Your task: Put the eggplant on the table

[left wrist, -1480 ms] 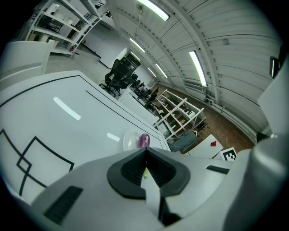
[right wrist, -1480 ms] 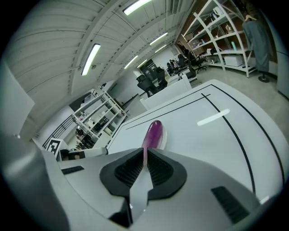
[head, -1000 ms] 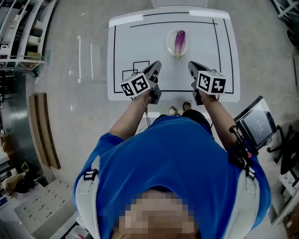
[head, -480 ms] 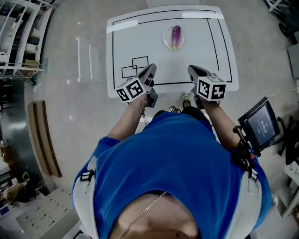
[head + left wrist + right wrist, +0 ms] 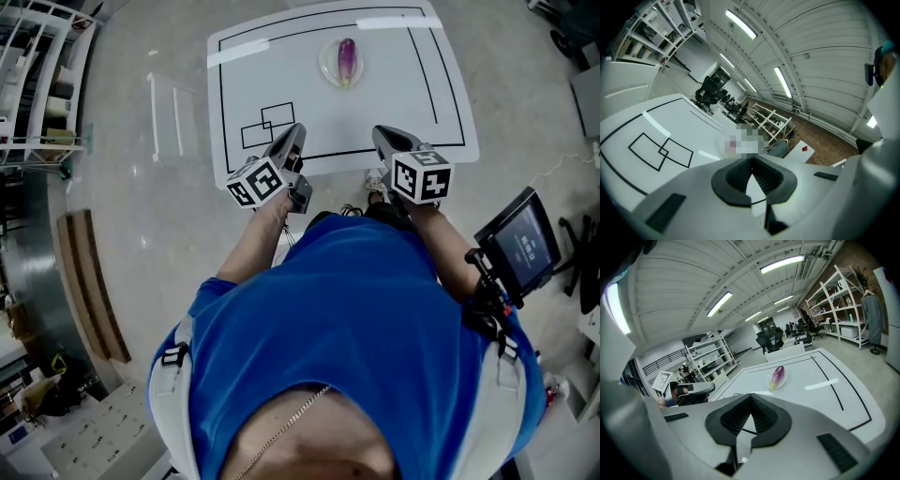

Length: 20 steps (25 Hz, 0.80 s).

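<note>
A purple eggplant lies on a small white plate at the far middle of the white table. In the right gripper view the eggplant on its plate is well ahead of the jaws. My left gripper and right gripper hover side by side over the table's near edge, far short of the plate. Both are shut with nothing in them. In their own views, the left gripper and the right gripper have their pads meeting at the tips.
Black lines frame the tabletop, with two overlapping outlined squares at the near left. A screen on a stand is at my right. A white frame lies on the floor left of the table, beside shelving and wooden boards.
Both grippers have drawn back from over the table to its near edge. The eggplant and plate now sit farther ahead in the head view. The jaws stay shut.
</note>
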Tool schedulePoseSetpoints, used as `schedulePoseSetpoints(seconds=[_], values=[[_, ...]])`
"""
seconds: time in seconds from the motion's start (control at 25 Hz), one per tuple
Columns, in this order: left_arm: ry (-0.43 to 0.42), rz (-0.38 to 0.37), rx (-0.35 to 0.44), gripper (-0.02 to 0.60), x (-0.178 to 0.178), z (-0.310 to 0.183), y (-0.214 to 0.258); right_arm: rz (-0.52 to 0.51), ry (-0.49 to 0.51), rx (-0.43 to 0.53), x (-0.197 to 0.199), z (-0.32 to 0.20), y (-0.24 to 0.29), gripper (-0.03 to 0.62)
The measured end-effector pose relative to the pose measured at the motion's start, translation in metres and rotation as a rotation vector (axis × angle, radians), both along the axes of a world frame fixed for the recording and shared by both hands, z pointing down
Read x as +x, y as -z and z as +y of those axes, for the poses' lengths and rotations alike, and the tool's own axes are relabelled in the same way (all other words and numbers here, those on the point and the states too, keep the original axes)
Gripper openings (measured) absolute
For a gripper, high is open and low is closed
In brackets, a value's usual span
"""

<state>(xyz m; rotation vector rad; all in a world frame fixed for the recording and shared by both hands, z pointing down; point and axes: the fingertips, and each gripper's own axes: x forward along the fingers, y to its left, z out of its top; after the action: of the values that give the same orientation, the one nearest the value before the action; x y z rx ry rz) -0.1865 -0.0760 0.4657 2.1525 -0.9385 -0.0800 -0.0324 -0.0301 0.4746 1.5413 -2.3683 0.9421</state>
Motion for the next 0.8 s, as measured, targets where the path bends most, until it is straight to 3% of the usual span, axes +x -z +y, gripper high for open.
schedulePoseSetpoints(seconds=[0.8], values=[[0.003,0.001,-0.020,0.008,-0.0035,0.0072,-0.0090,0.028,0.000,0.014,-0.0032,0.0050,-0.0001,0.002]])
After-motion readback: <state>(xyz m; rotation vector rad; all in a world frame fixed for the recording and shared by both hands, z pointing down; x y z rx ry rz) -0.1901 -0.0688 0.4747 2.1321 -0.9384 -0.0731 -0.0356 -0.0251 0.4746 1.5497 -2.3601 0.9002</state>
